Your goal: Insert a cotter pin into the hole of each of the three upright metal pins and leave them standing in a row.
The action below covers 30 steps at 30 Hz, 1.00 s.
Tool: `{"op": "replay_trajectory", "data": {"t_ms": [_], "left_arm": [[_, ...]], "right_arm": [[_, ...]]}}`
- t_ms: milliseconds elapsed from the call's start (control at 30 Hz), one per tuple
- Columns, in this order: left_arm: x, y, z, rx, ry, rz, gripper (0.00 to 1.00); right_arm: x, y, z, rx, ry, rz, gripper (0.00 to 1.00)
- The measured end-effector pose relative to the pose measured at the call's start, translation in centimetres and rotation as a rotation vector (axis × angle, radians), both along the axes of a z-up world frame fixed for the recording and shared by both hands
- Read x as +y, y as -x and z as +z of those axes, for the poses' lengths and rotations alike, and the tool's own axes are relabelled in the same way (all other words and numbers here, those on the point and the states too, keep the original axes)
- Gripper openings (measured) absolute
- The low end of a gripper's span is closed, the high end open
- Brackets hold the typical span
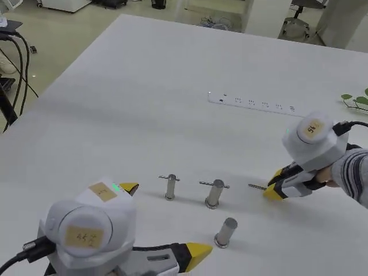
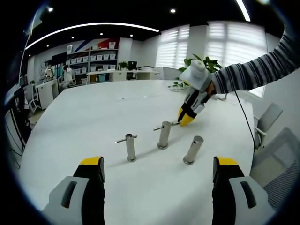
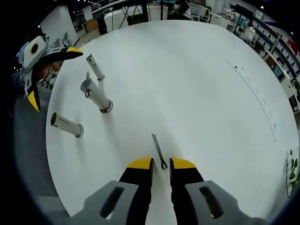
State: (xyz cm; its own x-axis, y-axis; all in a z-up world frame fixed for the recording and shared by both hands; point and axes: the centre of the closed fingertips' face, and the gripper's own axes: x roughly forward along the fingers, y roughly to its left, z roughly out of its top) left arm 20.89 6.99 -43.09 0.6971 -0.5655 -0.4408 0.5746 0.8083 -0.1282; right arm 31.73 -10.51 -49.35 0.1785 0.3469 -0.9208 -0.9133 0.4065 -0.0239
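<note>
Three pins stand on the white desk (image 1: 115,115). The left pin (image 1: 170,188) and the middle pin (image 1: 214,194) are side by side, apart from each other, and each has one cotter crosswise through its top: first cotter (image 1: 169,178), second cotter (image 1: 214,184). The third pin (image 1: 225,232) stands bare, nearer the person than the other two and out of their line, just right of the middle pin.

Cotters total three. The loose cotter (image 3: 158,145) lies flat on the desk right of the middle pin, with its loop end between the tips of the right tool (image 3: 161,164). That tool is set narrow and low at the desk. A slim gap shows each side of the loop, so I cannot tell whether it pinches the cotter or just brackets it.

There are two tools. The left tool (image 1: 164,219) is spread wide and holds nothing, and it sits low on the near side, facing the pins. In the left gripper view all three pins stand between its tips, well ahead of them.

One power strip (image 1: 253,103) lies farther back on the desk.
</note>
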Motion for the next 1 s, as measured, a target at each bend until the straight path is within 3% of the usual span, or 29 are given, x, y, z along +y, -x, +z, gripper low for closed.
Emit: {"op": "replay_trajectory", "data": {"t_ms": [233,633,833,1000], "left_arm": [[-0.1,0.0,0.0,0.001,0.007,-0.003,0.95],[-0.2,0.3,-0.1,0.006,-0.006,-0.017,0.93],[-0.3,0.4,-0.1,0.015,-0.003,-0.018,0.9],[-0.8,0.7,0.0,0.013,-0.011,-0.046,0.86]], "right_arm": [[0.2,0.4,0.0,-0.01,0.025,0.066,0.05],[0.2,0.6,0.0,-0.027,0.048,0.094,0.0],[-0.2,0.0,-0.1,-0.051,0.03,0.074,0.0],[-0.1,0.3,0.9,-0.074,-0.001,0.055,0.0]]}}
